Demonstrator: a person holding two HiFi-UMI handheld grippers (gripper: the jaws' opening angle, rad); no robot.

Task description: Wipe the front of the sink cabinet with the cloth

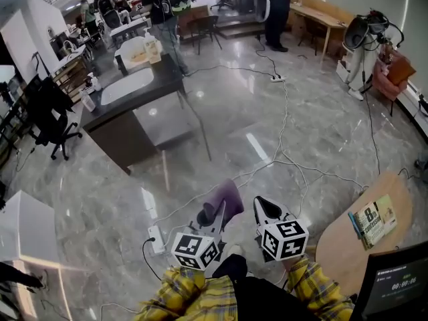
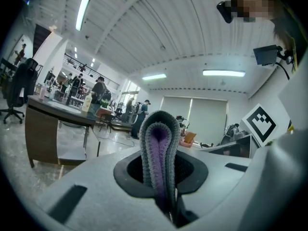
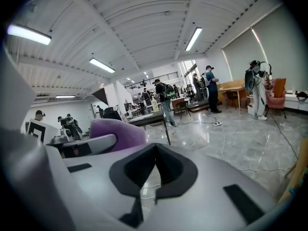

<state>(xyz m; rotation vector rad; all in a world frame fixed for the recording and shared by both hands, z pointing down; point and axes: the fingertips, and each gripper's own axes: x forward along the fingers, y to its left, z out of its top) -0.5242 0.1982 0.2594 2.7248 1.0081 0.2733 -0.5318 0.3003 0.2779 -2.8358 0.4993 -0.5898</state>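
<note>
My left gripper (image 1: 212, 214) is clamped on the purple cloth (image 1: 229, 194). My right gripper (image 1: 265, 209) is closed, holding nothing. The sink cabinet (image 1: 124, 142) stands well away across the floor (image 1: 267, 122).

The head view looks steeply down from above the person onto the floor (image 1: 267, 126), with the left gripper (image 1: 214, 212) and right gripper (image 1: 262, 206) close under it at the bottom edge and the sink cabinet (image 1: 127, 126) well apart at upper left. The left gripper view sits low and faces roughly level along its jaws, the cloth (image 2: 161, 153) right before the lens and the sink cabinet far off at its left edge. The right gripper view, just beside it, faces much the same way, also about level, and takes in the cloth at its left. All three share the sink cabinet, the cloth and the floor
</note>
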